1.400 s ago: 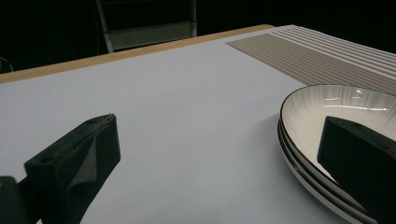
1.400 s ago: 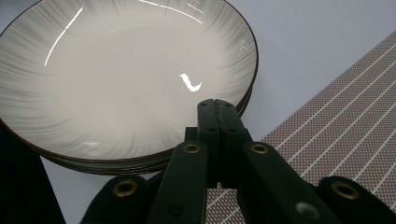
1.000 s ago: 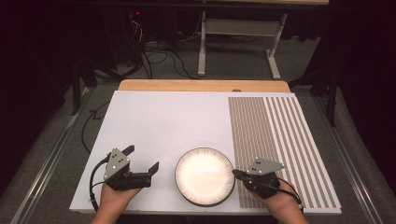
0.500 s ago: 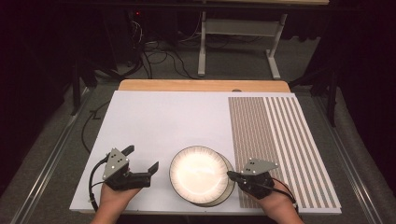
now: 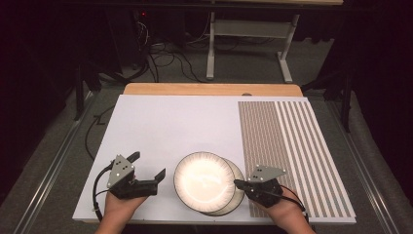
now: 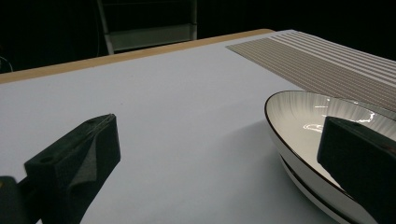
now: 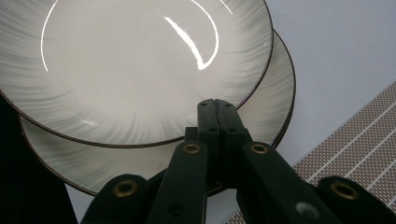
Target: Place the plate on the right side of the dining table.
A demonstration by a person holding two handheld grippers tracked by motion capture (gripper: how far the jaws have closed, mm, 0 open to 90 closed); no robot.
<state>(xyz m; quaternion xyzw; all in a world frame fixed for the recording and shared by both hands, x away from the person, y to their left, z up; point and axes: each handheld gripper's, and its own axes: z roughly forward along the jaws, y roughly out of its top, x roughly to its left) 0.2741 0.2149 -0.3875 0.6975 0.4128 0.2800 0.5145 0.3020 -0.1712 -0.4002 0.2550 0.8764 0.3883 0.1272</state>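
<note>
White surface (image 5: 165, 131) bearing two stacked plates. Upper plate (image 5: 204, 181), shifted off the lower plate (image 5: 237, 194), lies directly ahead of the right claw (image 5: 239, 184), whose jaws are pressed together at the upper plate's rim. Left claw (image 5: 148, 169), jaws spread, stands just beside the plates.

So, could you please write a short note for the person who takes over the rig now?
Right gripper: shut, its closed tips against the rim of the top plate, pushing rather than gripping, it seems.
Left gripper: open, holding nothing, resting left of the plates.
Top plate sits shifted left on the bottom plate, near the front edge of the white board.
Done: the stack is partly slid apart.
Left: probably to separate the top plate fully and set it down.
</note>
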